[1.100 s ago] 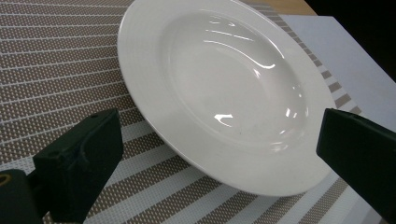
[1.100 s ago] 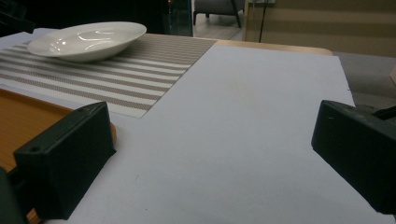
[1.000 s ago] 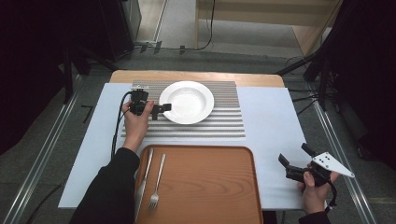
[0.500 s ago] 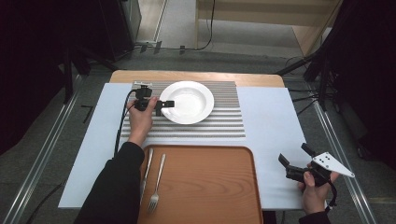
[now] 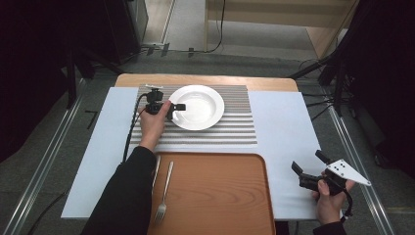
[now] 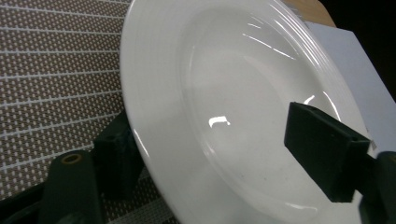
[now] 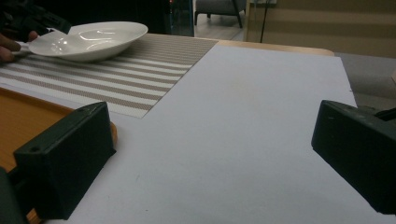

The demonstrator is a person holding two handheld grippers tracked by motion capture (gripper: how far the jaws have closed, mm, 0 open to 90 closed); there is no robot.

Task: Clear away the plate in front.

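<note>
Under the round white ceramic plate [image 6: 243, 107], one jaw of the closing left gripper [image 5: 172, 108] hides; grip uncertain. Right gripper [image 5: 307, 169] gapes empty over pale blue table cover [image 5: 288, 132].

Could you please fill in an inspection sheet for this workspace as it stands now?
Surface: white sheet on the table; striped mat; wooden tray.
Job's things: white plate on the mat.
Clutter: fork and another utensil on the tray.
Grippers: left gripper straddles the plate's rim, jaws just closing; right gripper open, nothing between its jaws.
Cables: cable trails from the left gripper.
Surroundings: grey floor, dark stands.
</note>
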